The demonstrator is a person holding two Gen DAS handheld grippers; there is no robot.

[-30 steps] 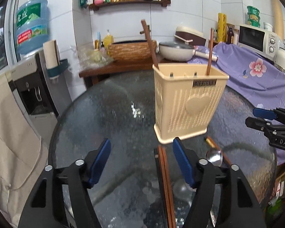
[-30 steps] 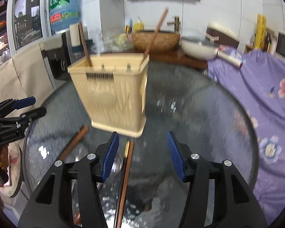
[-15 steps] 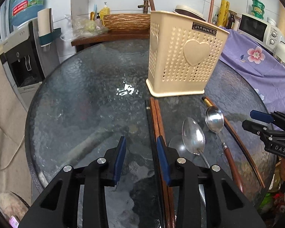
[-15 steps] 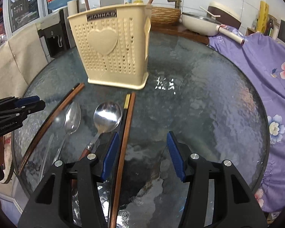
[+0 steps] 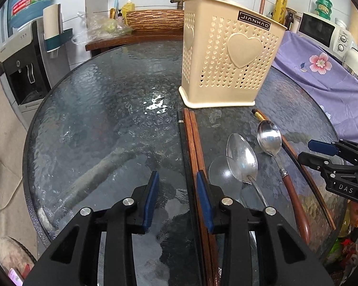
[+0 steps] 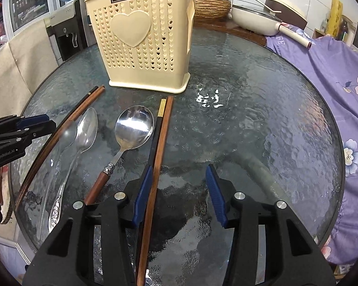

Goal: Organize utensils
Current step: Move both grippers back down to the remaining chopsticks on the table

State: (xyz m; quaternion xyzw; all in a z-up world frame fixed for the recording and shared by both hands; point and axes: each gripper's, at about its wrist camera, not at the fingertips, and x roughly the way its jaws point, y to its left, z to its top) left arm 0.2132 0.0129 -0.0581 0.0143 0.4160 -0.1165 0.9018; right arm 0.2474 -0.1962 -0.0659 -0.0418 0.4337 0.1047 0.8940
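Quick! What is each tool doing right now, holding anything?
Left tool: open, holding nothing, wooden chopsticks partly between its jaws.
Right tool: open but closing, brown chopstick between its jaws, not gripped yet.

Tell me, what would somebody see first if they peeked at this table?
First the cream holder with a big heart, standing on the round glass table. In front of it lie two shiny spoons, with brown chopsticks on either side of them. The right hand-held gripper hovers low over the chopsticks beside the wooden-handled spoon, its jaws closing.
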